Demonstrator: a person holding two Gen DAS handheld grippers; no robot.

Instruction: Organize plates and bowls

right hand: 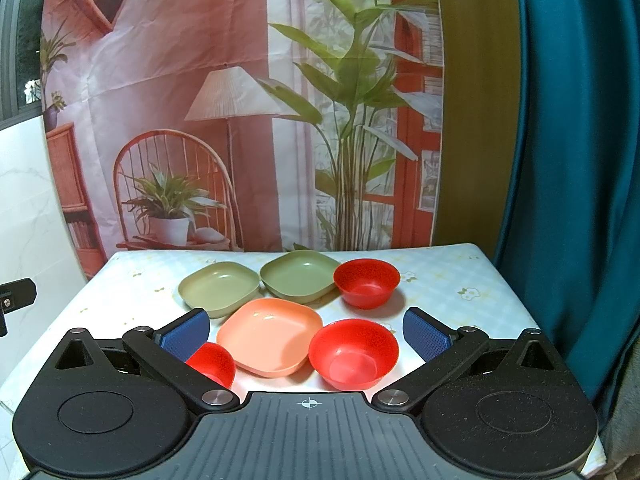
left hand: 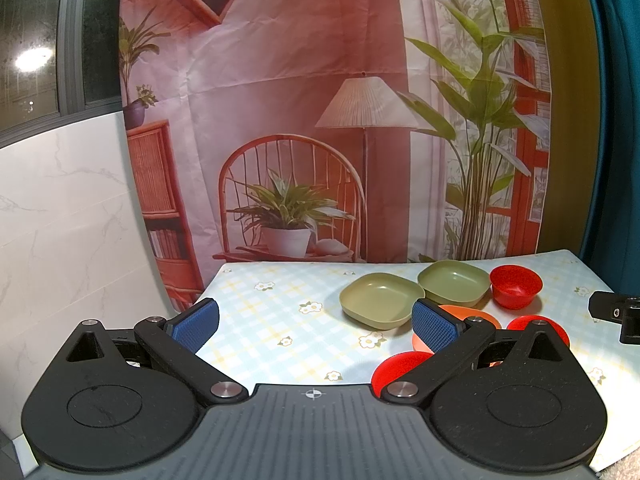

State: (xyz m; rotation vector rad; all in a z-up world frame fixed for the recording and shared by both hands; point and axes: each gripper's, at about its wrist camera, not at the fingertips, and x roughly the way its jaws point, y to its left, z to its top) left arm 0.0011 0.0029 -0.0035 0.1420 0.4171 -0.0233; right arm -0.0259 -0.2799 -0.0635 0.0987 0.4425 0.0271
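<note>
- The left gripper (left hand: 316, 326) is held above the checked, flower-printed tablecloth (left hand: 280, 312), jaws spread wide with nothing between the blue pads (left hand: 196, 324).
- 2 olive-green square plates (left hand: 380, 300) (left hand: 454, 282) are seen side by side near the far edge.
- A red bowl (left hand: 515, 286) stands just right of them.
- An orange plate (left hand: 476, 314) and 2 more red bowls (left hand: 394, 370) (left hand: 520, 322) are partly hidden behind the right finger.

Count on the tabletop (right hand: 440, 276): two olive-green square plastic plates, one at left (right hand: 219, 287) and one at right (right hand: 301, 275); one salmon-pink square plastic plate (right hand: 271, 336); three red round plastic bowls, far (right hand: 366, 282), near right (right hand: 353, 353), near left (right hand: 213, 363). Six dishes total.
</note>
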